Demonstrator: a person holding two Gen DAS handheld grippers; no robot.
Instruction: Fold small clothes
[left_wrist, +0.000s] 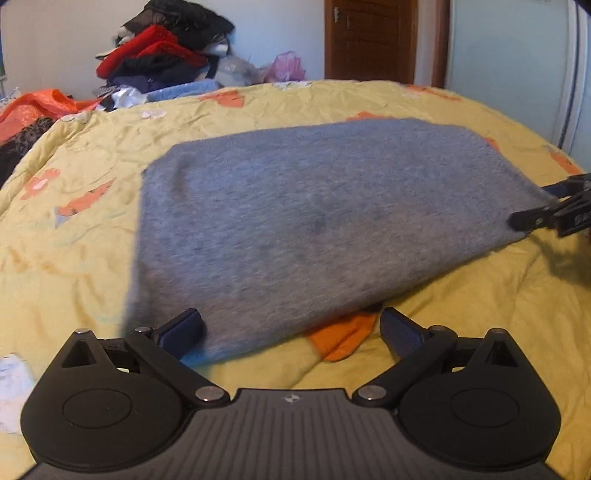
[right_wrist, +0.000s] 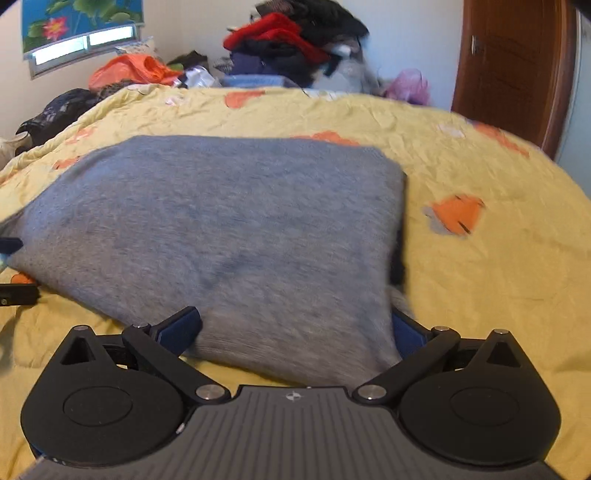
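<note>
A grey knit garment (left_wrist: 314, 214) lies folded flat on the yellow flowered quilt (left_wrist: 92, 266); it also fills the middle of the right wrist view (right_wrist: 229, 236). My left gripper (left_wrist: 291, 328) is open, its jaws wide apart at the garment's near left corner, with the cloth edge lying between them. My right gripper (right_wrist: 295, 328) is open too, jaws spread around the garment's near right corner. The right gripper also shows at the right edge of the left wrist view (left_wrist: 546, 210), at the cloth's edge. The left gripper's fingertips (right_wrist: 14, 291) show at the left edge of the right wrist view.
A pile of red, black and dark clothes (left_wrist: 162, 51) stands at the far side of the bed, with orange cloth (left_wrist: 37, 107) to its left and a pink bag (left_wrist: 286, 66) to its right. A brown door (left_wrist: 369, 37) is behind. A window (right_wrist: 81, 40) is far left.
</note>
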